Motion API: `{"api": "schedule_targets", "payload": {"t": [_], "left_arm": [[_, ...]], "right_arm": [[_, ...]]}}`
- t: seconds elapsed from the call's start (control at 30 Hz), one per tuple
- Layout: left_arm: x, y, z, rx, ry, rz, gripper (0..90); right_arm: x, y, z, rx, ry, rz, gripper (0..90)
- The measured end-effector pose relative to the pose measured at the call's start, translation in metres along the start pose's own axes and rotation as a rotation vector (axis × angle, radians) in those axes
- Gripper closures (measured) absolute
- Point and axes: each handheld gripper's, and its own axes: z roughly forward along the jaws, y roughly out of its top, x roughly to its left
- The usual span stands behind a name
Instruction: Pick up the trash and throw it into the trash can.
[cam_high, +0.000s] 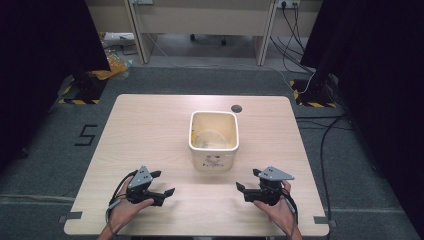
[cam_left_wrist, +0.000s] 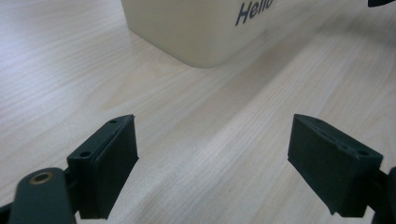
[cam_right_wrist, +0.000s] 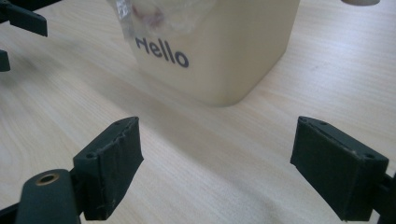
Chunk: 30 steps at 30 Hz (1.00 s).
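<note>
**Two hand-held grippers parked in front of the tub, nothing grabbed**

Two wide-open sets of jaws are seen here. The left hand-held gripper is held low over the wooden counter, nothing between its pads. The right hand-held gripper is spread just as wide, also empty. The cream tub, marked "Hello", is stood upright mid-counter, between and beyond both, touched by neither.

R gripper jaws wide, empty; cream tub "Hello" ahead; wood table
</note>
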Motion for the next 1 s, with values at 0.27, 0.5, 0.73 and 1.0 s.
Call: {"api": "schedule_targets", "payload": {"t": [0.27,0.5,0.73,1.0], "left_arm": [[-0.001,-0.009,0.005,0.068,0.008,0.019,15.2],[-0.003,-0.013,0.007,0.111,0.015,0.036,15.2],[-0.002,-0.013,0.011,0.177,0.021,0.036,13.8],[-0.002,-0.013,0.011,0.178,0.019,0.036,13.5]], "right_arm": [[0.001,-0.010,0.005,0.043,-0.004,-0.001,16.1],[0.002,-0.015,0.008,0.079,-0.025,-0.010,16.3],[0.002,-0.019,0.012,0.115,-0.028,-0.004,15.9],[0.003,-0.021,0.016,0.181,-0.059,-0.005,15.4]]}}
